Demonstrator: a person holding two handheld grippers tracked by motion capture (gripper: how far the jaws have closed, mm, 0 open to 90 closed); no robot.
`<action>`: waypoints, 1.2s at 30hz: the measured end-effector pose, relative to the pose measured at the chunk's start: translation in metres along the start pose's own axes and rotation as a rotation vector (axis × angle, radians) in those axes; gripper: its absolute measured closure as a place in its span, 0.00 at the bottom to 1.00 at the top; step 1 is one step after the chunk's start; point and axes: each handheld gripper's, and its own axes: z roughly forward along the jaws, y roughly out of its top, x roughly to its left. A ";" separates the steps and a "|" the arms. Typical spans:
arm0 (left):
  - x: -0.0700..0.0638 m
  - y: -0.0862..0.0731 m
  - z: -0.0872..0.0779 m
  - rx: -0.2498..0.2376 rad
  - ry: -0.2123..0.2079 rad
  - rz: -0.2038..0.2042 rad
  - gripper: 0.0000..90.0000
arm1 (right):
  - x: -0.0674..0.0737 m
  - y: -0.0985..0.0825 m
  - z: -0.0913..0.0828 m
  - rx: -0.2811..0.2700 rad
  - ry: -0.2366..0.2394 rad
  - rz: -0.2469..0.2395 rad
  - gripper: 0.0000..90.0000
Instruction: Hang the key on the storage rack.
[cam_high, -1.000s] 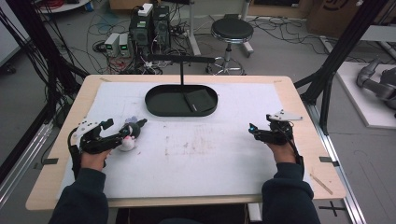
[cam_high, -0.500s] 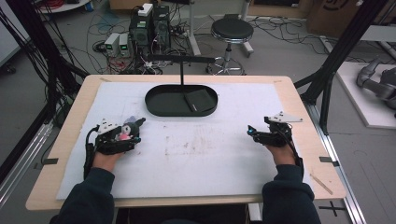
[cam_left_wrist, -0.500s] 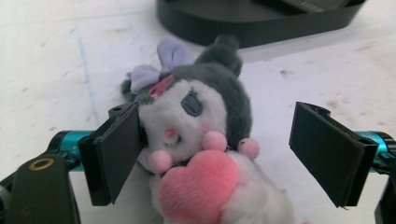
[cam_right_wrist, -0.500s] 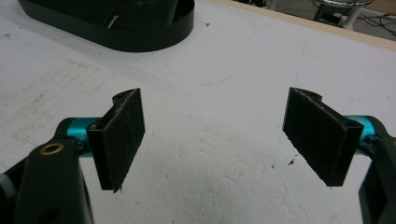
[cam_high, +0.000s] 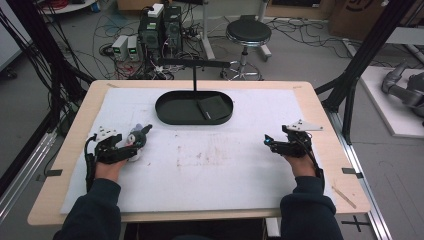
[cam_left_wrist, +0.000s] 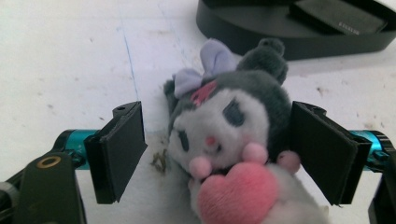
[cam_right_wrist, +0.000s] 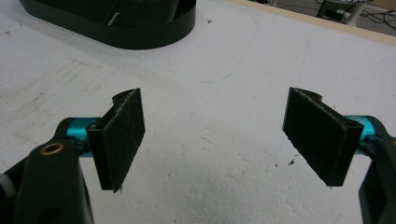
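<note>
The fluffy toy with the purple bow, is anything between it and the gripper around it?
Nothing visible. The grey and white plush toy with a purple bow and pink heart lies on the white table cover between the open jaws of the left gripper. One pad looks close against it; the other stands apart.

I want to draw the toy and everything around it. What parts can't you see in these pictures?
- Plush toy: its lower body is cut off by the bottom edge of the left gripper view; in the high view the left claw covers much of it.
- Flat dark thing in the black tray: too small in the high view, cropped by the top edge in both gripper views.
</note>
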 end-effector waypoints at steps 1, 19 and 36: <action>-0.001 -0.001 0.002 0.018 -0.009 0.001 0.22 | 0.000 0.000 0.000 0.003 0.000 -0.001 0.24; -0.004 0.004 -0.004 0.004 -0.055 0.031 0.45 | 0.003 0.000 0.001 0.006 0.012 -0.003 0.24; -0.025 0.082 -0.011 -0.143 -0.179 0.067 0.46 | -0.005 0.000 0.001 -0.042 0.030 0.015 0.27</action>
